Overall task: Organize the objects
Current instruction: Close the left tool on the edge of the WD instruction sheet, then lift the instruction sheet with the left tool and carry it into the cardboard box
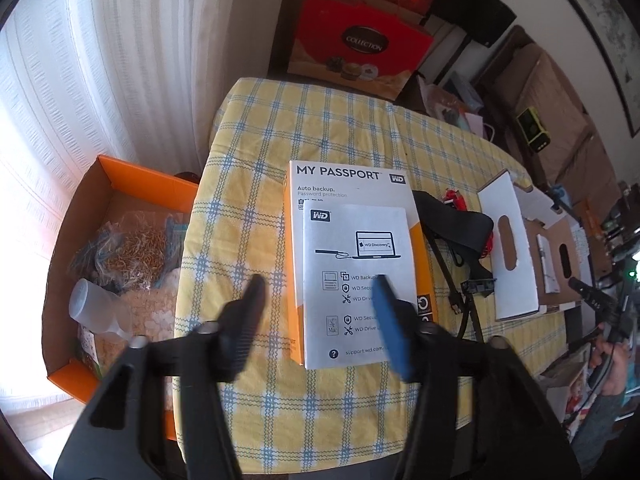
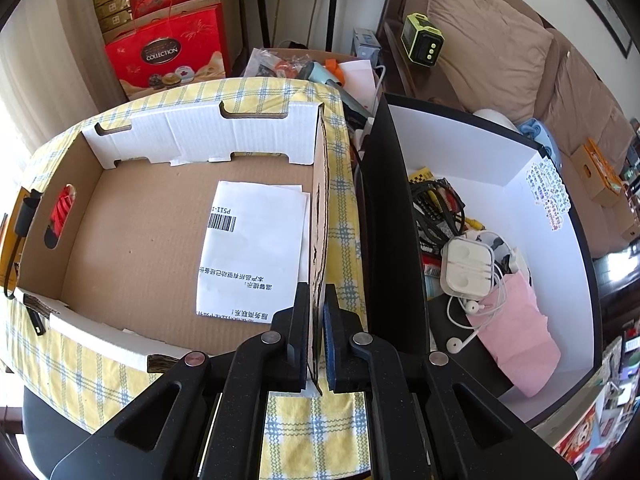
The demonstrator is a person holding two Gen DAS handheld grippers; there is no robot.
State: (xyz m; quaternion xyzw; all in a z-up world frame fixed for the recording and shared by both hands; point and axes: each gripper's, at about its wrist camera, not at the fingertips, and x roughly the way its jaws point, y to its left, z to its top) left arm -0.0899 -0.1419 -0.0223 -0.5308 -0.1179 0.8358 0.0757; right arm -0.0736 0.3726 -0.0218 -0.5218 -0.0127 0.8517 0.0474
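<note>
My left tongs [image 1: 320, 292] stood wide and empty above the WD leaflet [image 1: 356, 280], which lay on the My Passport box [image 1: 340, 178] on the table [image 1: 260, 140]. My right tongs [image 2: 316, 328] were clamped on the cardboard box's wall [image 2: 320, 200].

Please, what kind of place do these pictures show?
Most likely a living room at home. A brown sofa stands against the wall, a table has a yellow checked tablecloth, and red gift boxes are stacked behind it beside a white curtain.
</note>
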